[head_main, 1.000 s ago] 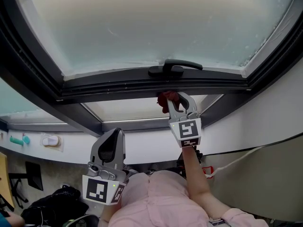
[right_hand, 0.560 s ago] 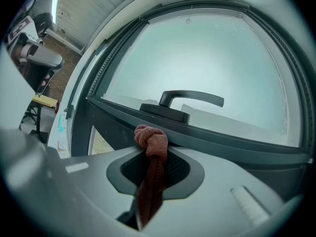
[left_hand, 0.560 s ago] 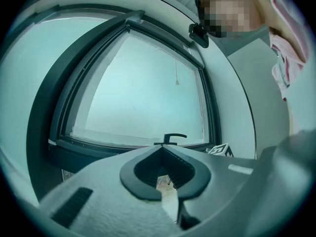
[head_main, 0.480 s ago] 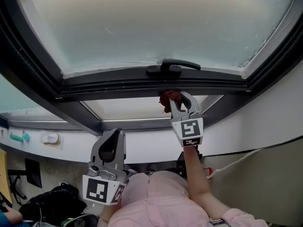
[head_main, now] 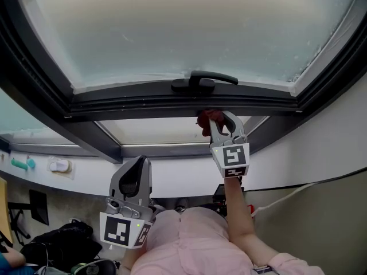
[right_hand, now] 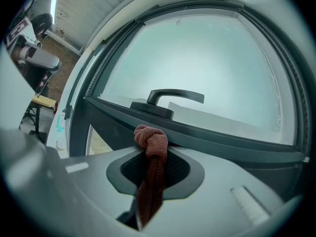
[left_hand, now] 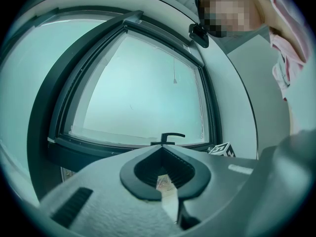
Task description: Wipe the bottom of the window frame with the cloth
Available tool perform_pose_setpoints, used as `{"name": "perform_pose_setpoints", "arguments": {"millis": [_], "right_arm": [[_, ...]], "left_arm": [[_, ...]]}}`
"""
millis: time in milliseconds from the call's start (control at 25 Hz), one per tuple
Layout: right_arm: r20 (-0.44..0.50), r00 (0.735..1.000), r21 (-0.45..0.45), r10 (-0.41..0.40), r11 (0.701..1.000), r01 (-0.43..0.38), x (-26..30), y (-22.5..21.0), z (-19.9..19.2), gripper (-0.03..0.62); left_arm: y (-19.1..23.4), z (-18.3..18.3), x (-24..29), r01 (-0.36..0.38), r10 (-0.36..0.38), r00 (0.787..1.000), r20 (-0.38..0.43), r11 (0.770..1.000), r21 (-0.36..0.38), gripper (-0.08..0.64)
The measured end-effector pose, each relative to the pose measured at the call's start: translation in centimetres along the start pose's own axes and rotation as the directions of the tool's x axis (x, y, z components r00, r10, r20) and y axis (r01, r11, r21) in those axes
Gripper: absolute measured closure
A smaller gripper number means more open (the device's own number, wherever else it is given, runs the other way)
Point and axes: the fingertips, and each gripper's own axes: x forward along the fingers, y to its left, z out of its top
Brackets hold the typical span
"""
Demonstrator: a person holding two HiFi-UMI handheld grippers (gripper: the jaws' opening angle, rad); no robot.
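My right gripper (head_main: 217,121) is shut on a knotted red-brown cloth (head_main: 207,119), whose knot (right_hand: 152,137) presses against the dark bottom rail of the window frame (head_main: 137,103), just below the black window handle (head_main: 198,82). In the right gripper view the cloth hangs down between the jaws and the handle (right_hand: 168,100) sits right above it. My left gripper (head_main: 131,179) hangs low near the person's body, away from the frame, shut with nothing but a small paper label between its jaws. In the left gripper view the window frame (left_hand: 98,143) lies far off.
Frosted glass (head_main: 183,27) fills the pane above the rail. A white sill (head_main: 86,179) runs below, with a small white object (head_main: 60,166) and a teal one (head_main: 22,164) at the left. A white cable (head_main: 287,195) trails at the right. Dark bags (head_main: 69,239) lie on the floor.
My right gripper with the cloth has slid slightly to the right along the bottom rail. The left gripper has stayed still.
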Motion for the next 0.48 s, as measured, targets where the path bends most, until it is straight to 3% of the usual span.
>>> {"name": "perform_pose_setpoints", "arguments": {"millis": [480], "right_arm": [[-0.007, 0.999, 0.006, -0.032, 0.999, 0.032, -1.2, -2.8, -0.7, 0.526]], "left_arm": [[-1.4, -0.1, 0.9, -0.001, 0.001, 1.0, 0.005, 1.0, 0.006, 0.561]]}}
